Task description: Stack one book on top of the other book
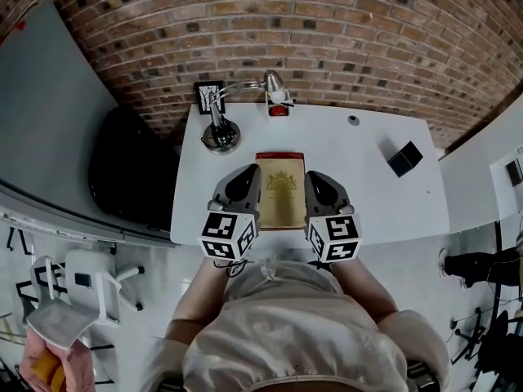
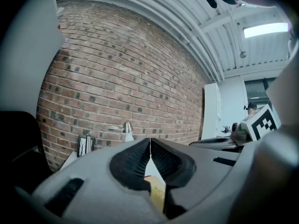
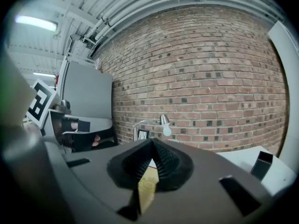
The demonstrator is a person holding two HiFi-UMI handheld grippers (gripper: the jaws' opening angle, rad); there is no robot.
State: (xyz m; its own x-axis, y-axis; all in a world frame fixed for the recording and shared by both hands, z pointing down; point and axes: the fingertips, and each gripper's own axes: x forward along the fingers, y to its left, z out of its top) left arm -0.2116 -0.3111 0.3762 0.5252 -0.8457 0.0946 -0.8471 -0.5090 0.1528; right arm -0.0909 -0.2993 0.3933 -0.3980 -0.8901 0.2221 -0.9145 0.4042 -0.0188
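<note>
**Both tools closed and empty, book lying between them**

The left tool (image 1: pixel 247 172) has its jaws fully together with nothing gripped. In the left gripper view the ribbed pads (image 2: pixel 140 158) meet in a single seam. The right tool (image 1: pixel 315 176) is in the same condition, pads (image 3: pixel 164 160) pressed flat against each other and nothing between them.

The book (image 1: pixel 280 196) lies flat on the white counter (image 1: pixel 368 194), directly between the two tools: just right of the left tool and just left of the right tool. Contact with either cannot be confirmed. Its cover is tan with a gold ornament in the upper part. A red strip runs along its far edge; whether that is a second book underneath cannot be told. Each gripper view shows a sliver of the yellow cover below the closed pads.

Beyond the tool tips stand a desk lamp (image 1: pixel 273 82) and a small picture frame (image 1: pixel 209 94). A black box (image 1: pixel 404 158) sits well off to the right of the right tool.
</note>
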